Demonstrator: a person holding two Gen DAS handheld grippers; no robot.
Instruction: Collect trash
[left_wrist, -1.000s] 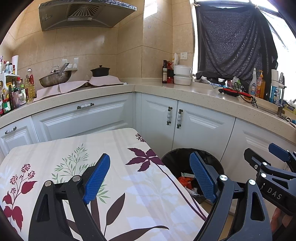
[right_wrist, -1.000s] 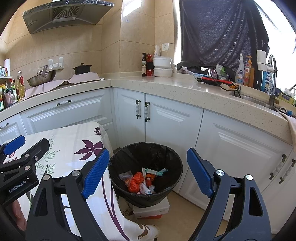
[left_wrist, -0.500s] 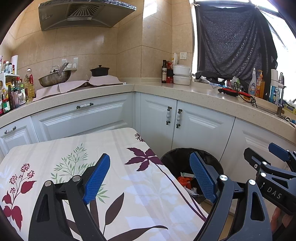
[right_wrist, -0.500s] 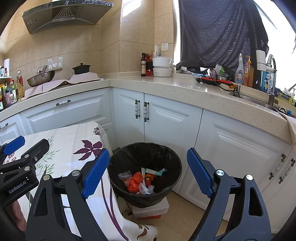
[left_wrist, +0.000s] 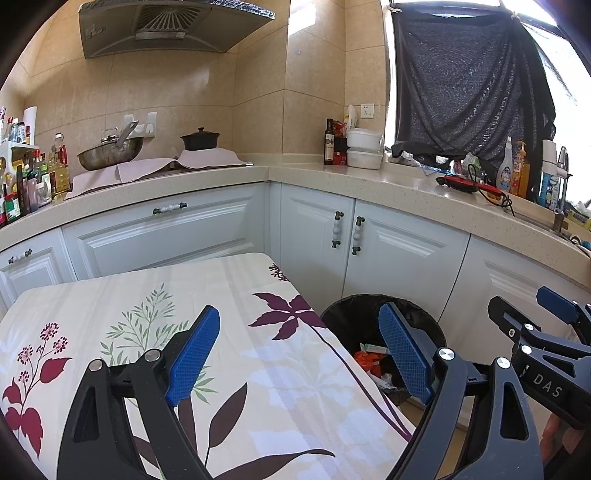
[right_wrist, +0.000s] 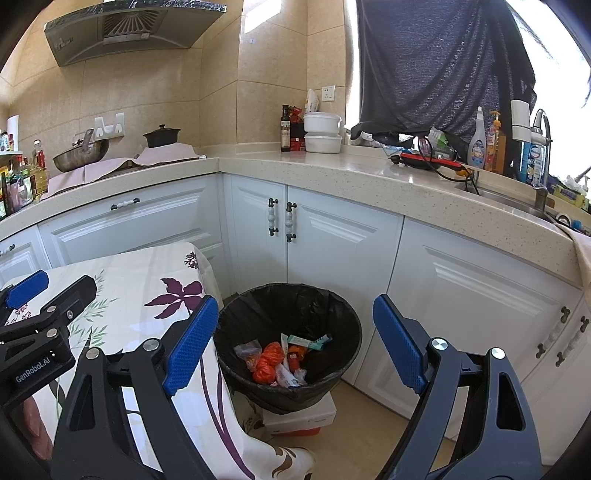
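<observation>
A black-lined trash bin (right_wrist: 343, 317) stands on the floor by the table's corner; it also shows in the left wrist view (left_wrist: 343, 317). Inside lie orange wrappers (right_wrist: 269, 360), a teal tube and white scraps. My left gripper (left_wrist: 299, 354) is open and empty, held above the floral tablecloth (left_wrist: 147, 302). My right gripper (right_wrist: 291, 345) is open and empty, held above and in front of the bin. Each gripper shows at the edge of the other's view.
White cabinets (right_wrist: 332, 236) run around the corner under a beige counter (right_wrist: 332, 166) with bottles, white containers, a pot and a wok. A sink with faucet (right_wrist: 539, 147) is at right. A white box (right_wrist: 306, 417) sits under the bin.
</observation>
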